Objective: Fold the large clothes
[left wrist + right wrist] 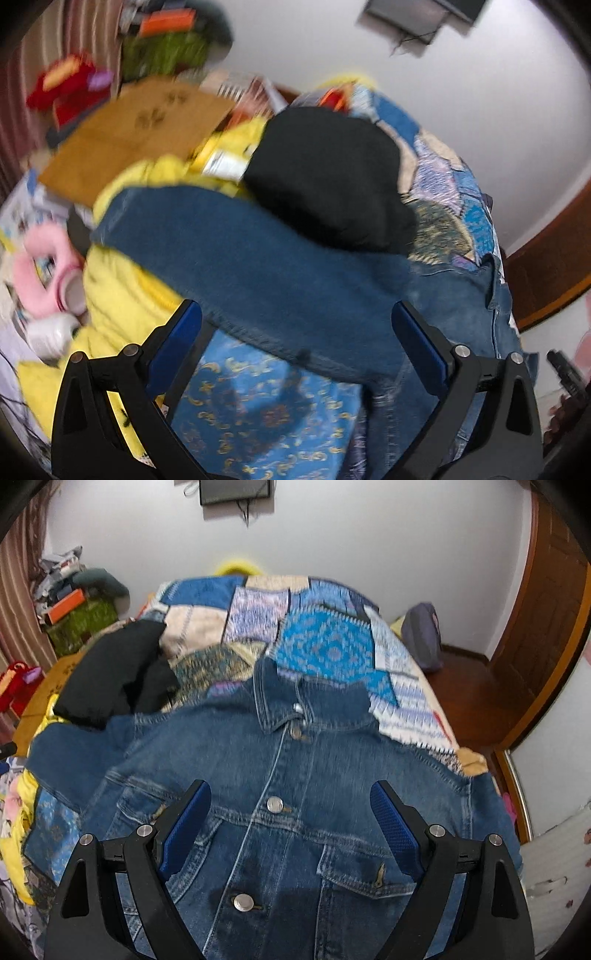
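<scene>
Denim jacket (295,794) lies front-up on the bed's patchwork quilt (325,642), collar toward the far wall, buttoned down the middle.

My right tool (291,812) hangs over the chest of the jacket, fingers spread wide, nothing between them. Placket and two metal buttons sit in the gap; one chest pocket flap lies near each blue pad.

My left tool (295,332) is also spread wide and grips nothing. It looks across one jacket sleeve (240,258), which runs diagonally through the gap between the fingers. Can't tell whether either tool touches the denim.

Left view only:
- blue bedding with gold print (266,406) below the sleeve
- yellow padded garment (122,295) beside the sleeve
- pink plush item (40,273) and a white bottle (51,332) at the near left edge
- brown cardboard sheet (129,136) with paw prints, farther back
- view is motion-blurred, small detail unreadable

Right view only:
- whole jacket front, collar and both pockets
- purple-grey bag (424,638) on the floor beyond the bed's far corner
- wooden door (546,627) on the right

Both views: black garment (328,177) heaped on the quilt, touching the sleeve end; dark screen (234,491) mounted on the white wall.

Containers: green box (83,624) by the striped curtain, with an orange box and mixed clutter stacked on top; contents not visible.
</scene>
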`<action>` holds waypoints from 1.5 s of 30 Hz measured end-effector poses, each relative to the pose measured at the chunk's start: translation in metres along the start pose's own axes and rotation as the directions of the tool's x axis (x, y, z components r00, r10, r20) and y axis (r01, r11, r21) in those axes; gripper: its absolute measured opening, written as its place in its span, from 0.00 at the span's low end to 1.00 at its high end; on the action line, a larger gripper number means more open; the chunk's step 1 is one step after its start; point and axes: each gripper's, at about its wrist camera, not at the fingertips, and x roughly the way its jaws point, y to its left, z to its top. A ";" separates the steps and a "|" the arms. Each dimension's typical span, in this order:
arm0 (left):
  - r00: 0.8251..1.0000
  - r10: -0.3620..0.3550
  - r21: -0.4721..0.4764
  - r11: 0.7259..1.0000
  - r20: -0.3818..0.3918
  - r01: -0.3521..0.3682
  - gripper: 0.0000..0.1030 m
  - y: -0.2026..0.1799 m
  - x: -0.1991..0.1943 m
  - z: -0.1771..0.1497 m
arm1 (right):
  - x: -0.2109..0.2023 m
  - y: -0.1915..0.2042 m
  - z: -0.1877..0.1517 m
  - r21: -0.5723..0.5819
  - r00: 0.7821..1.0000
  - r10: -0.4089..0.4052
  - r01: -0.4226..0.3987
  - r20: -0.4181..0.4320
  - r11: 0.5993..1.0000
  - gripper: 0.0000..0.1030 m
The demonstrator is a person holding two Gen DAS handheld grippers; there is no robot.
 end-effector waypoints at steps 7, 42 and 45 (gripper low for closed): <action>0.993 -0.065 -0.197 0.979 -0.097 0.044 0.90 0.075 0.034 0.002 | 0.008 0.013 0.000 -0.045 1.000 0.010 -0.011 -0.012 0.999 0.84; 0.967 0.028 0.159 0.985 0.254 -0.071 0.07 -0.069 -0.044 0.082 | -0.013 0.007 0.003 -0.088 0.997 -0.051 0.055 0.051 0.995 0.84; 0.954 -0.100 0.254 0.967 0.282 0.026 0.07 -0.128 -0.068 0.076 | -0.018 -0.003 0.003 -0.095 0.996 -0.058 0.064 0.067 0.993 0.84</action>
